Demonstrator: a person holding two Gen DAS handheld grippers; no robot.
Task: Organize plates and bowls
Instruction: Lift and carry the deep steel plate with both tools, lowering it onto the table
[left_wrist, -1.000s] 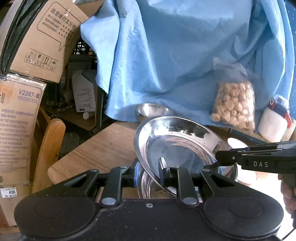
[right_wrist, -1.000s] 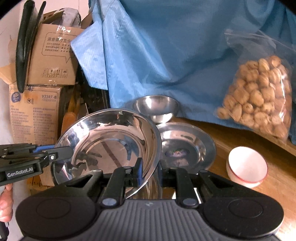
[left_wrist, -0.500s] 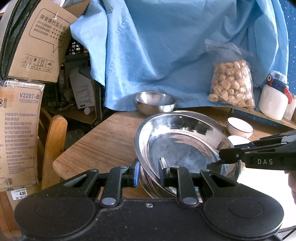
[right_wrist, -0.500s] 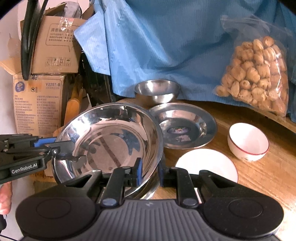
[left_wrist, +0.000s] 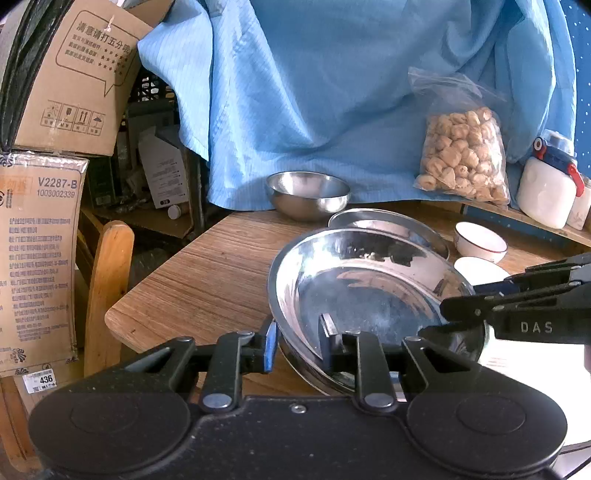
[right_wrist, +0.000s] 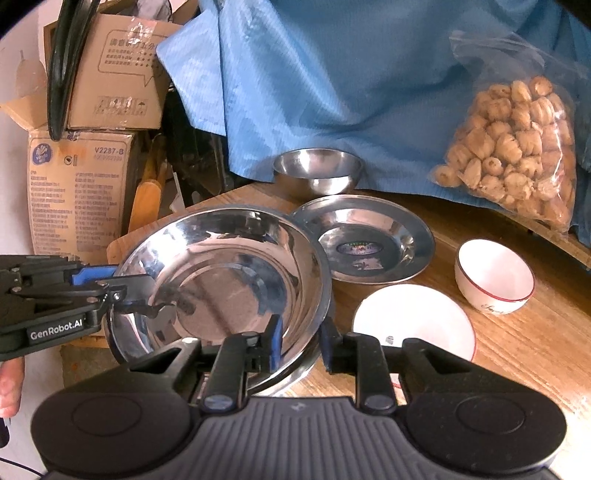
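A large steel basin (left_wrist: 369, 288) (right_wrist: 221, 280) rests on a second steel basin (right_wrist: 295, 376) at the table's near left corner. My left gripper (left_wrist: 299, 343) (right_wrist: 147, 295) straddles its left rim and its jaws are opening, though the pads still look to touch the wall. My right gripper (right_wrist: 301, 343) (left_wrist: 443, 317) straddles the opposite rim. Its jaws are opening too, and a dark gap shows beside the rim. Behind lie a steel plate (right_wrist: 417, 243) and a small steel bowl (right_wrist: 317, 170). A white plate (right_wrist: 413, 317) and a white bowl (right_wrist: 495, 273) sit to the right.
A bag of snacks (right_wrist: 517, 147) leans on the blue cloth (left_wrist: 332, 92) at the back. A white jar (left_wrist: 546, 192) stands far right. Cardboard boxes (left_wrist: 37, 258) and a wooden chair (left_wrist: 107, 288) crowd the table's (left_wrist: 207, 277) left edge.
The basin has come down from a steep tilt to lie nearly flat on the basin beneath. Both grippers sank with it, and their fingers stand slightly wider apart.
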